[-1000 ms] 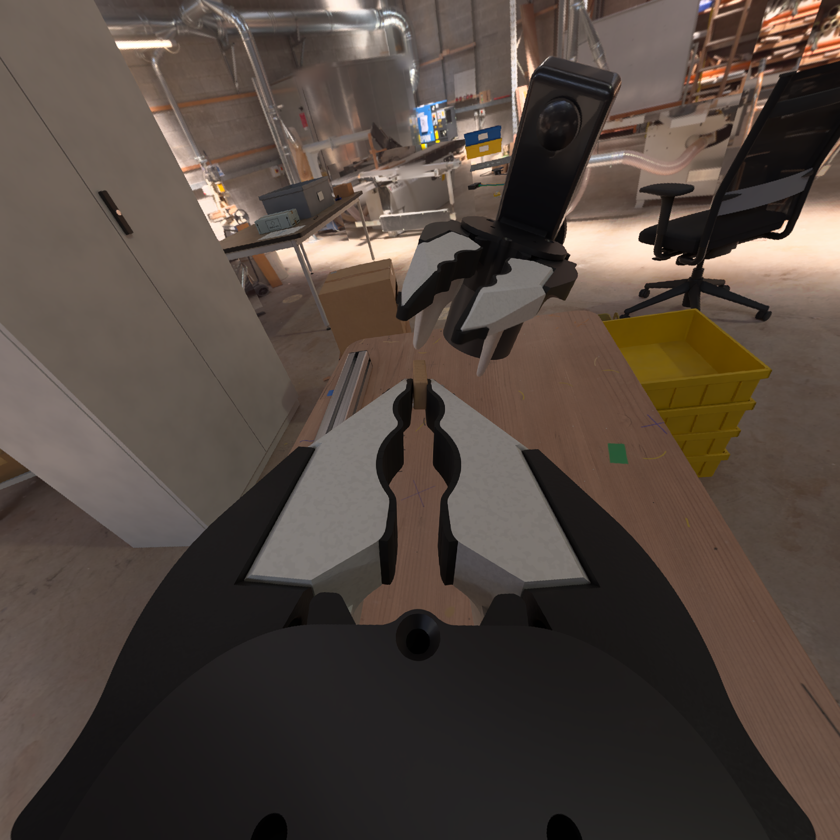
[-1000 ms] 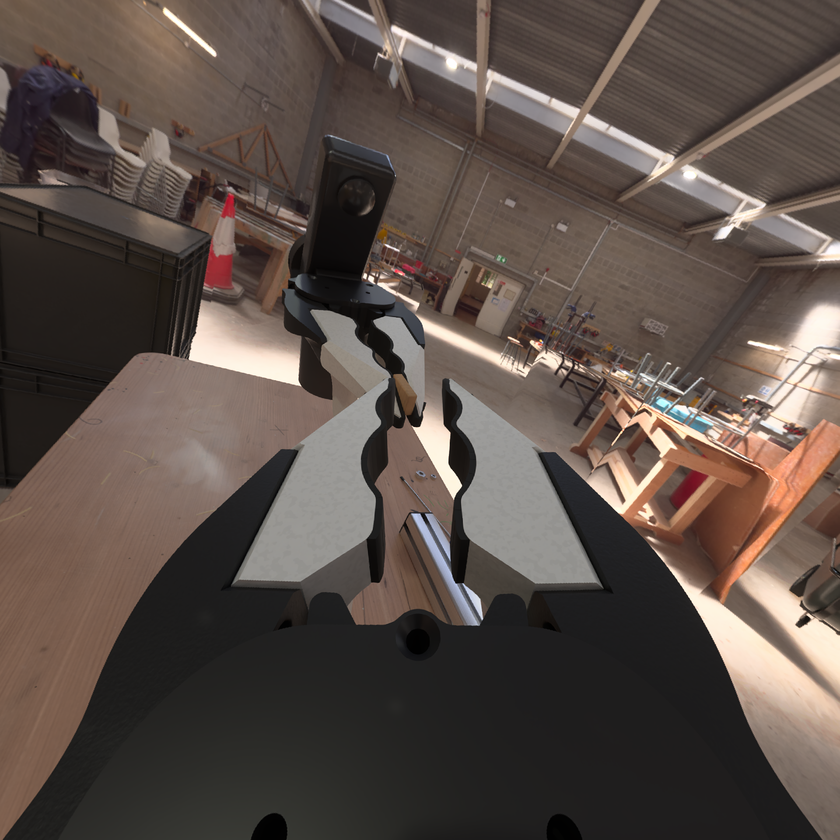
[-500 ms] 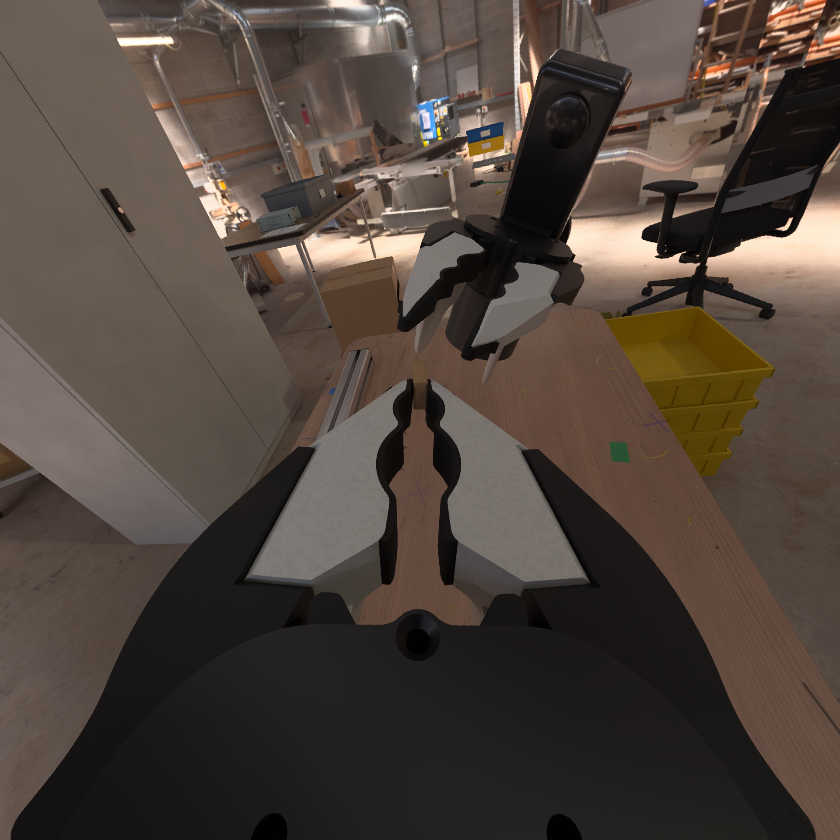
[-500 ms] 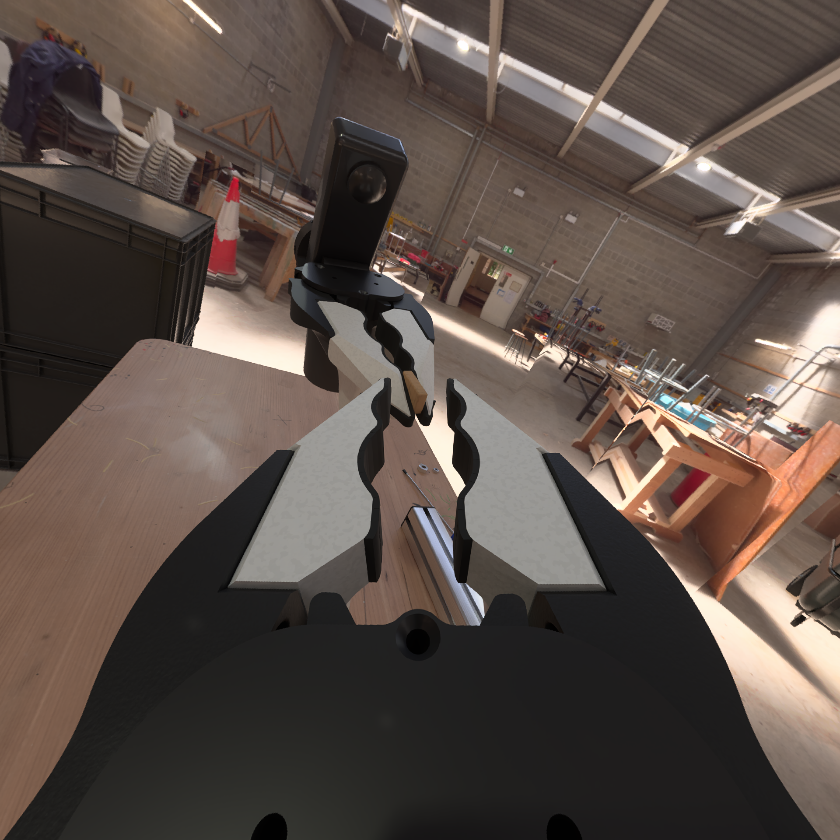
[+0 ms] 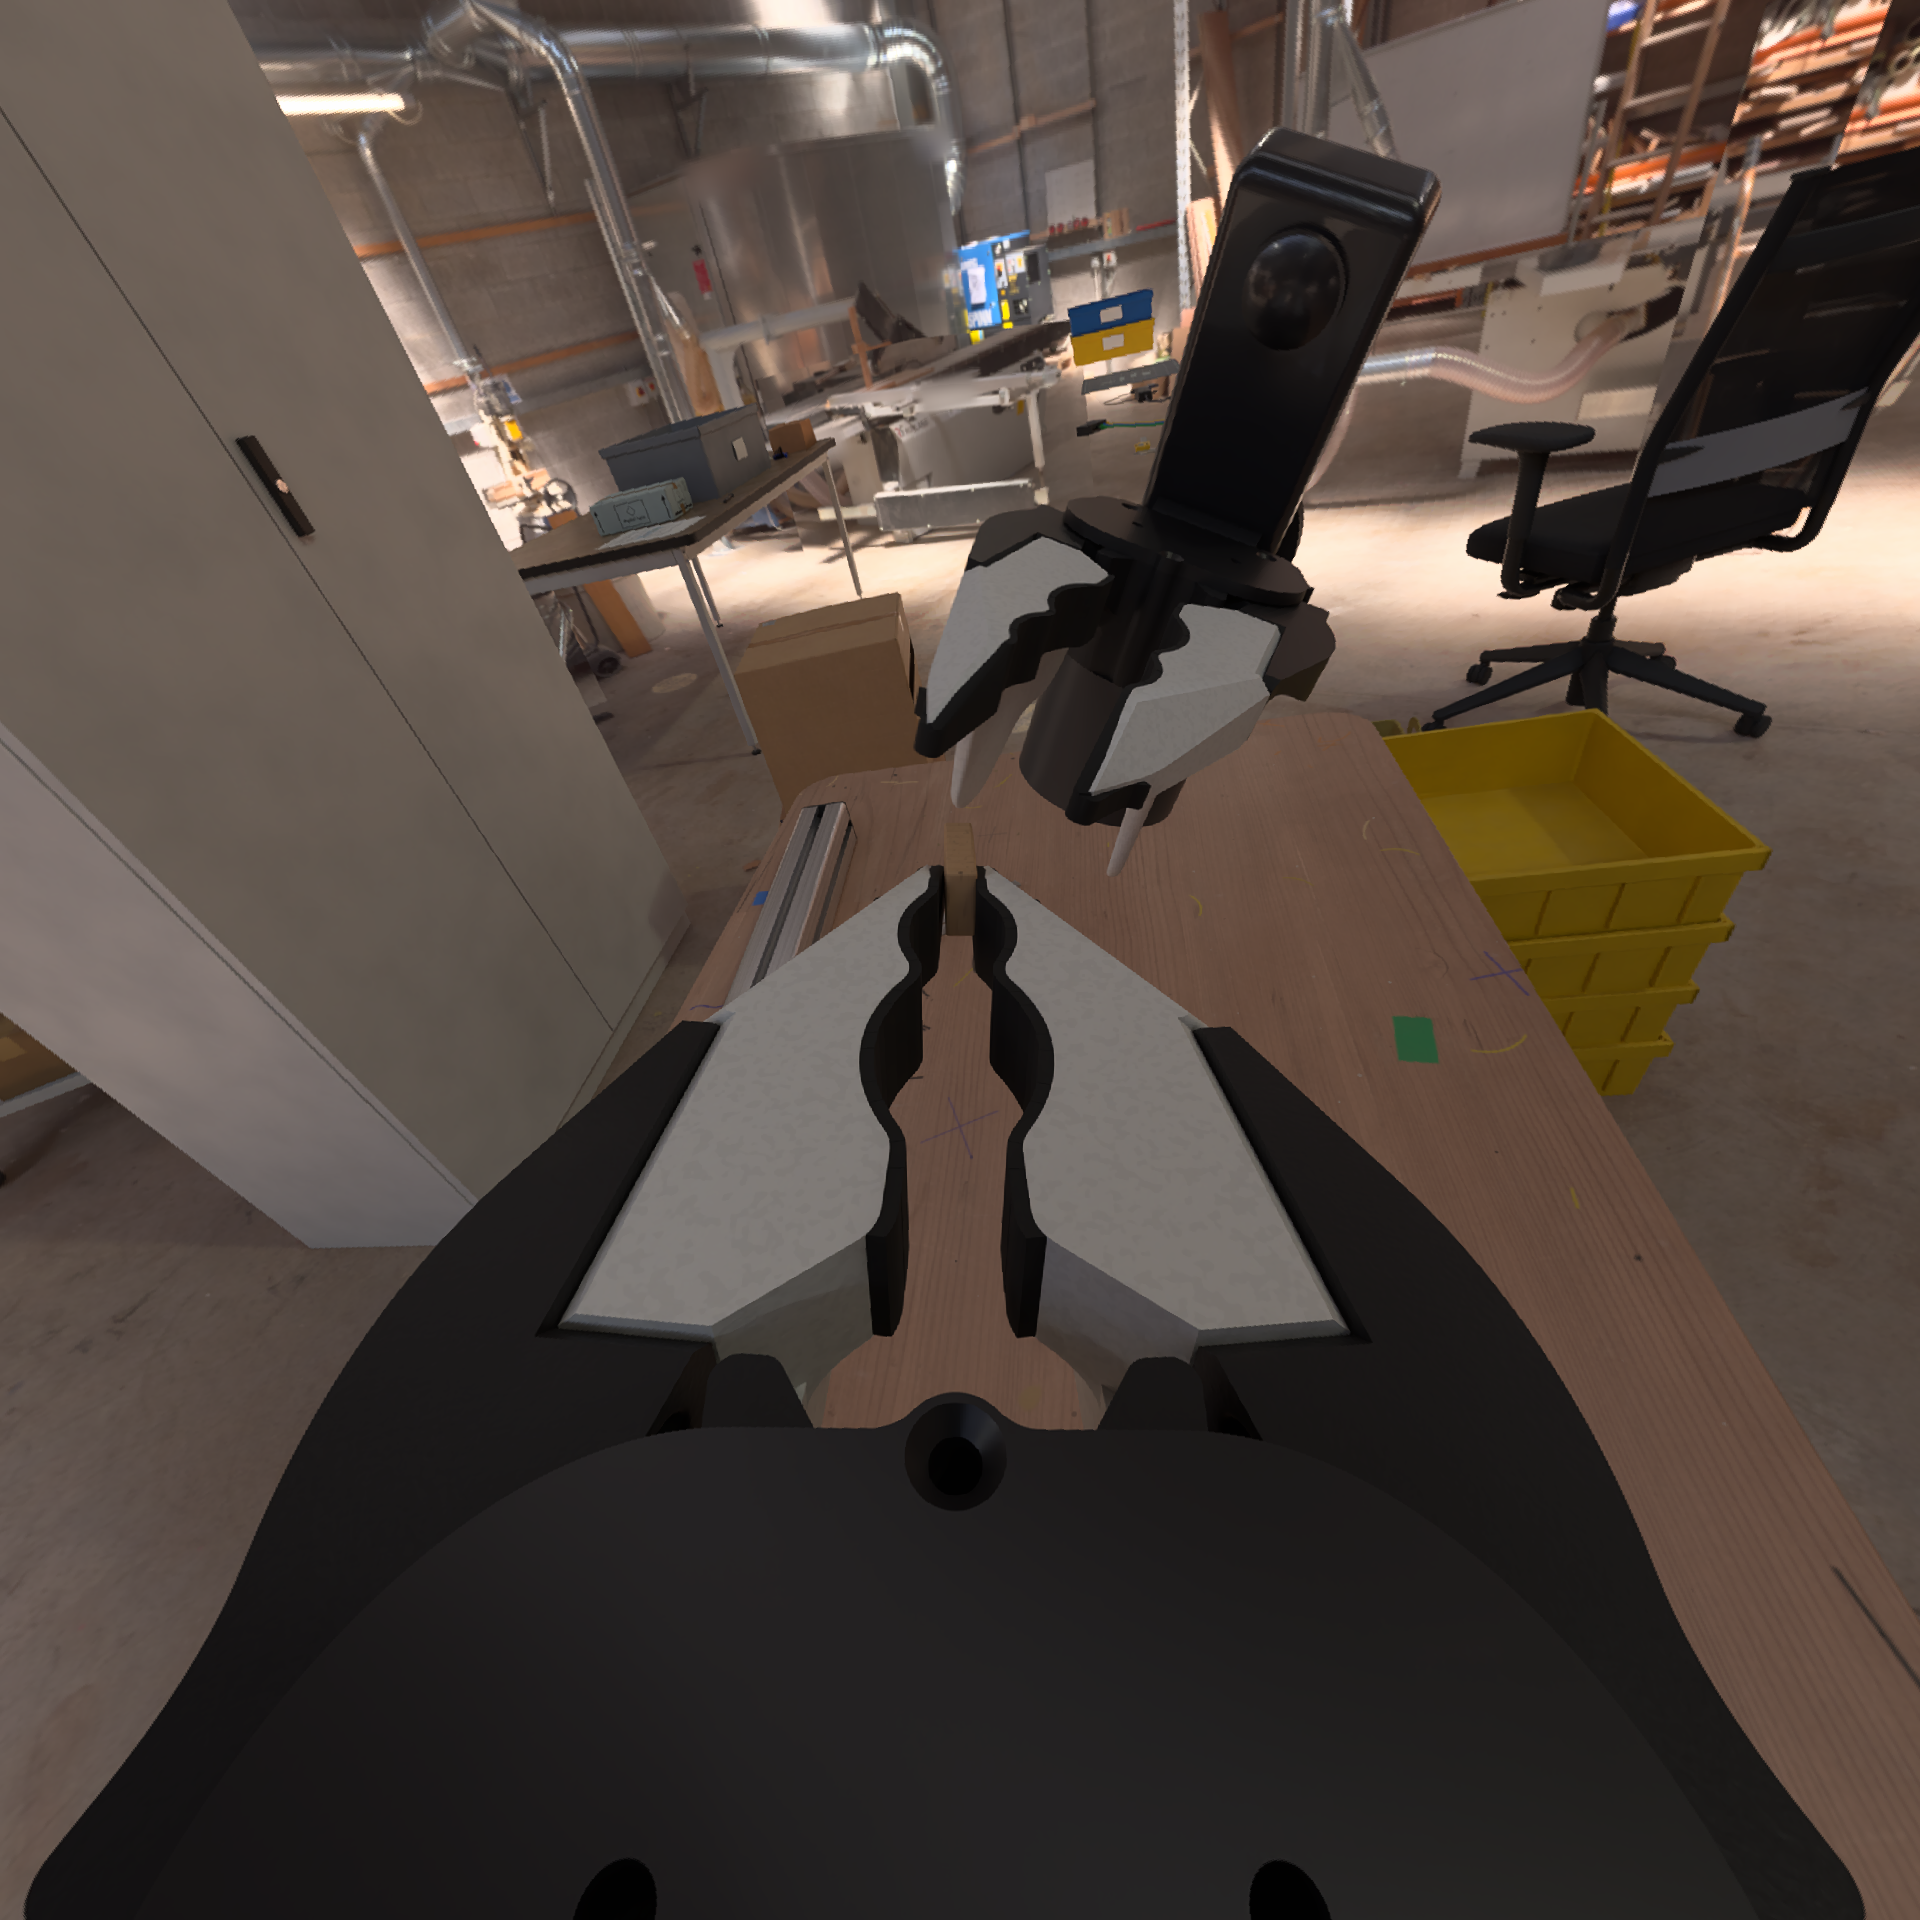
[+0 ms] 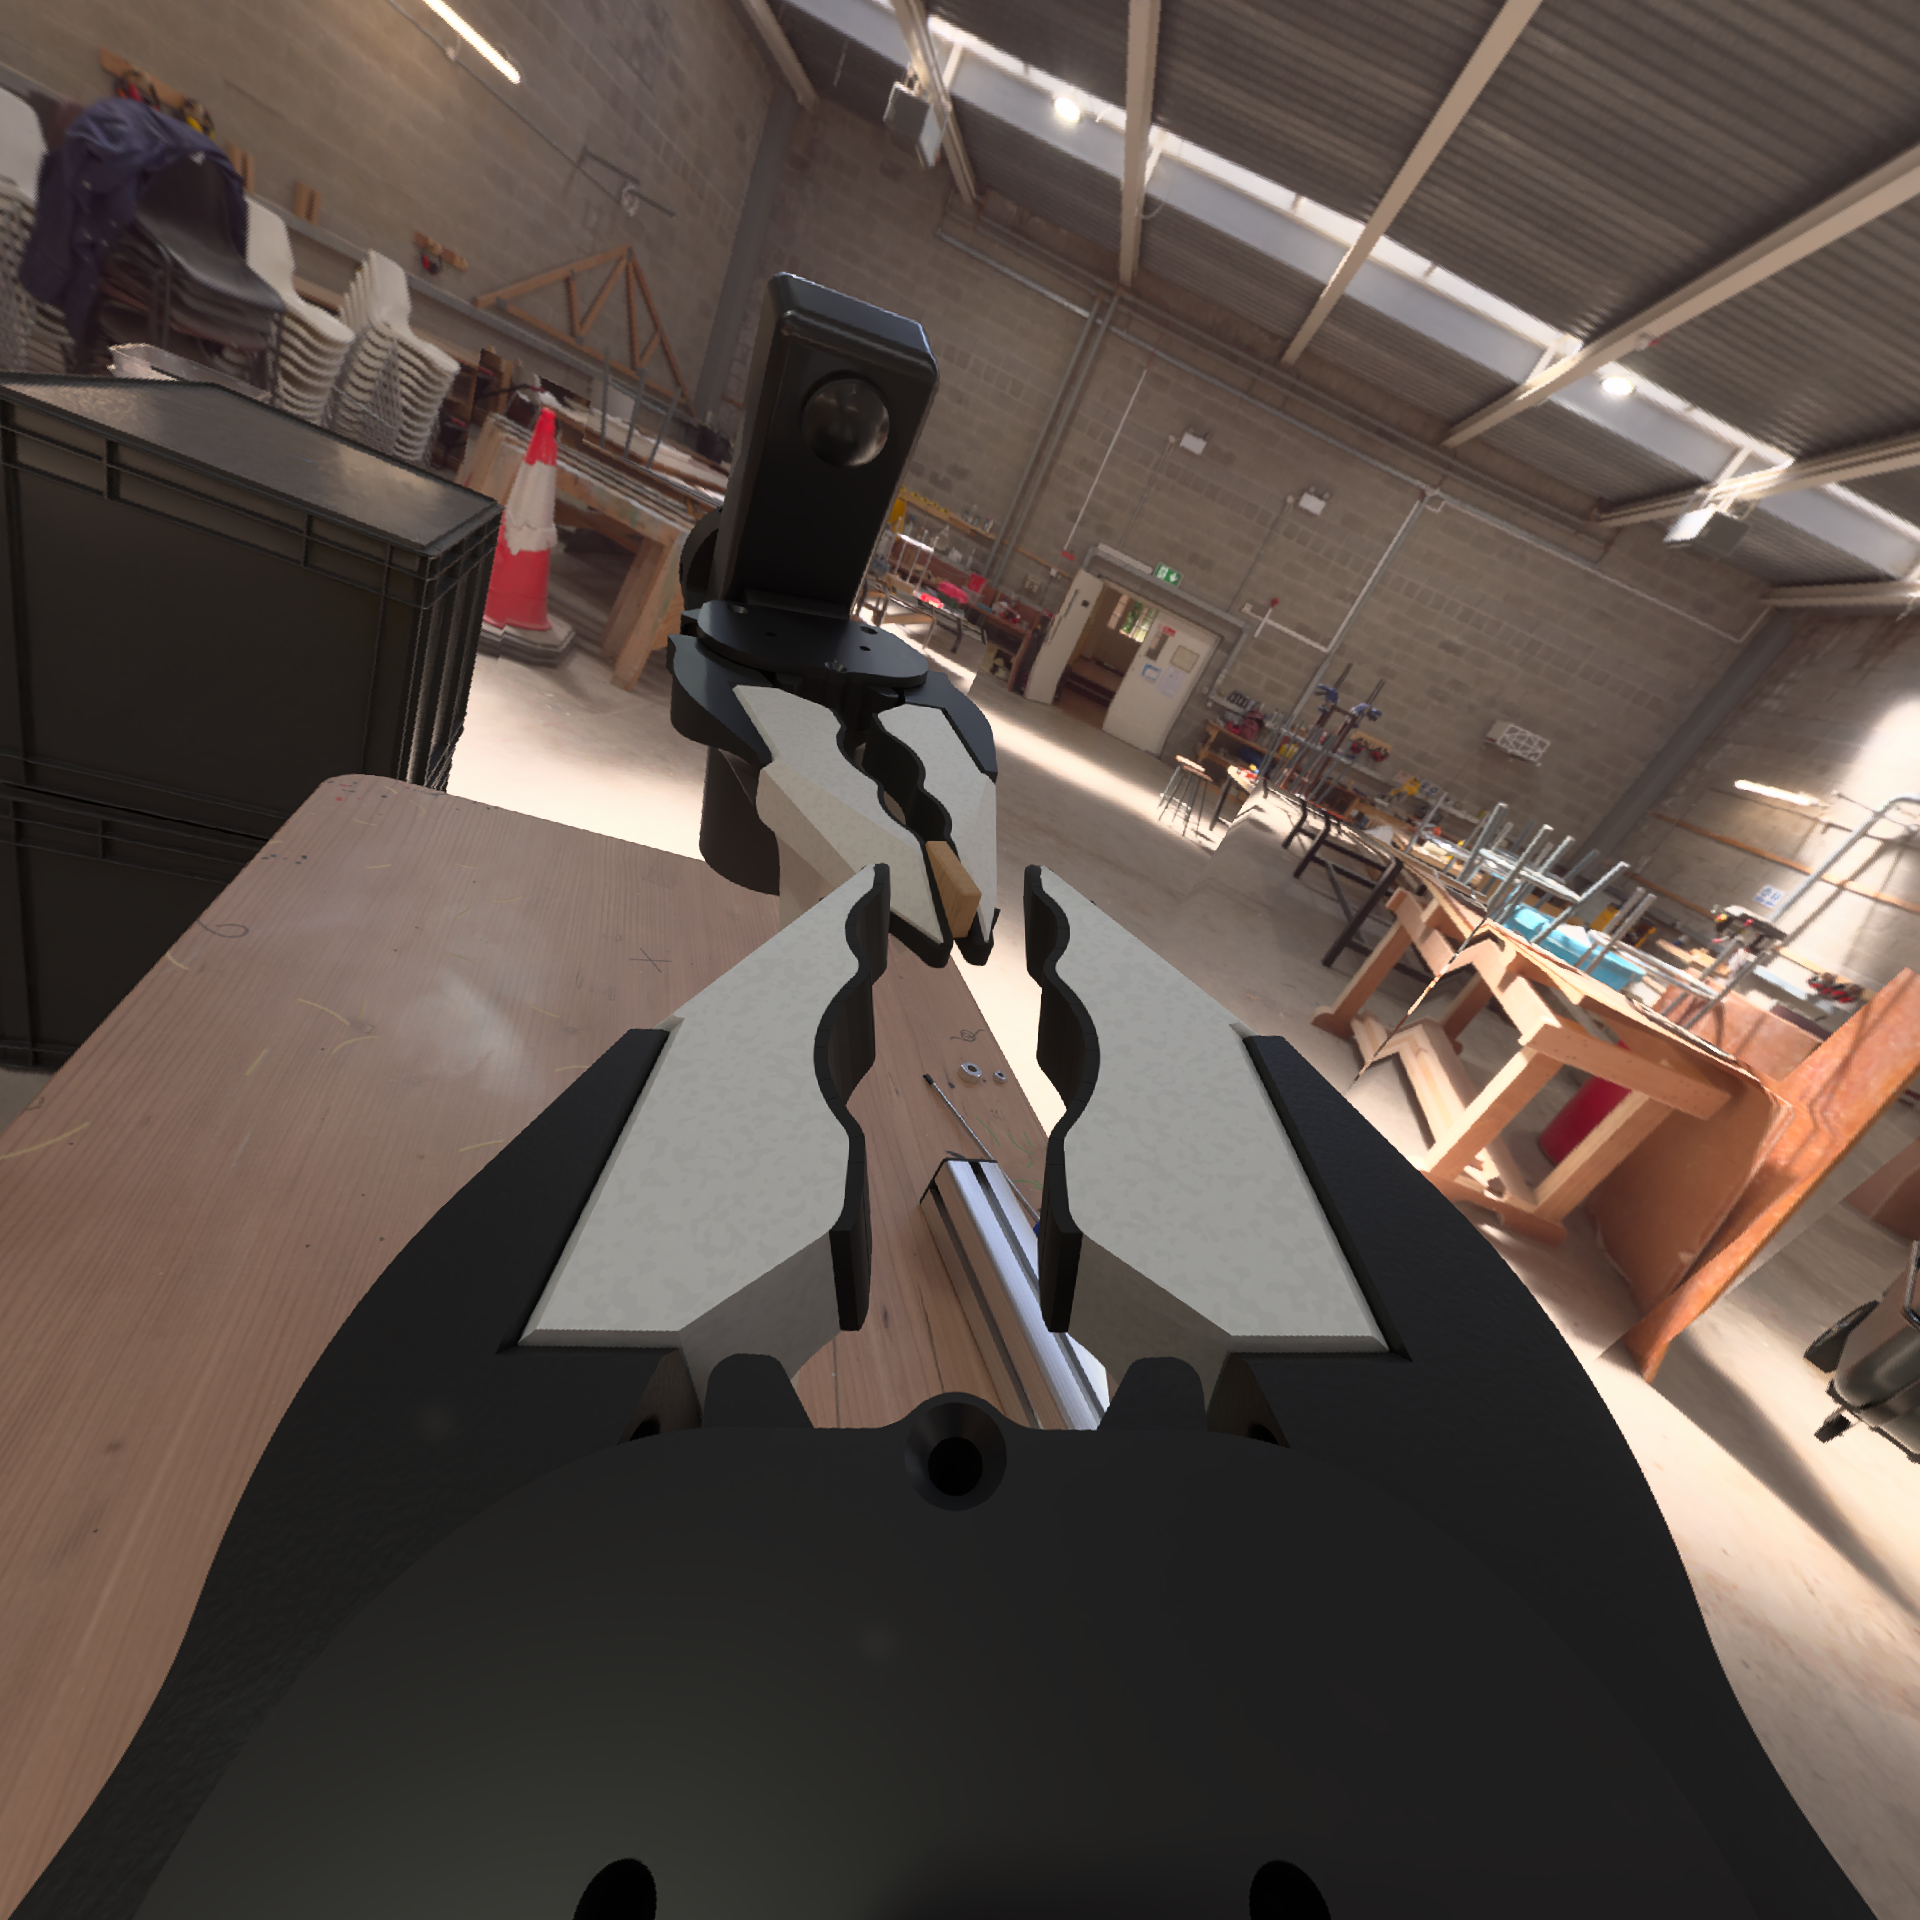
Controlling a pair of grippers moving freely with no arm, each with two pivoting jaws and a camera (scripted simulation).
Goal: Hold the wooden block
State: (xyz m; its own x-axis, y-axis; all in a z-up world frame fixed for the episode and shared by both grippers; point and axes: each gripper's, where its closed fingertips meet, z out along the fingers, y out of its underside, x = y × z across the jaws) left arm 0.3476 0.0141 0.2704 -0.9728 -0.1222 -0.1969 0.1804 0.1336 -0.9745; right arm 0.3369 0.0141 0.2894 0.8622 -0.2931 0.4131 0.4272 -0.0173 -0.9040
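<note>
A small light wooden block [image 5: 958, 888] is pinched between the tips of my left gripper [image 5: 958, 875], which is shut on it above the wooden table [image 5: 1299, 1039]. In the right wrist view the block [image 6: 956, 883] shows tilted in the left gripper's fingertips [image 6: 982, 831]. My right gripper [image 6: 956, 878] is open and empty, its tips just short of the block, one on each side of it in that view. In the left wrist view the right gripper [image 5: 1042, 816] hangs over the far part of the table, pointing down toward the block.
An aluminium rail [image 5: 810, 894] lies along the table's left edge and also shows in the right wrist view [image 6: 997, 1247]. Stacked yellow bins [image 5: 1558, 831] stand off the right side. A green marker [image 5: 1413, 1039] is on the table. Black crates [image 6: 208, 582] stand beyond it.
My right gripper's jaws have opened a little wider and it has shifted slightly. My left gripper has stayed shut on the block, almost still.
</note>
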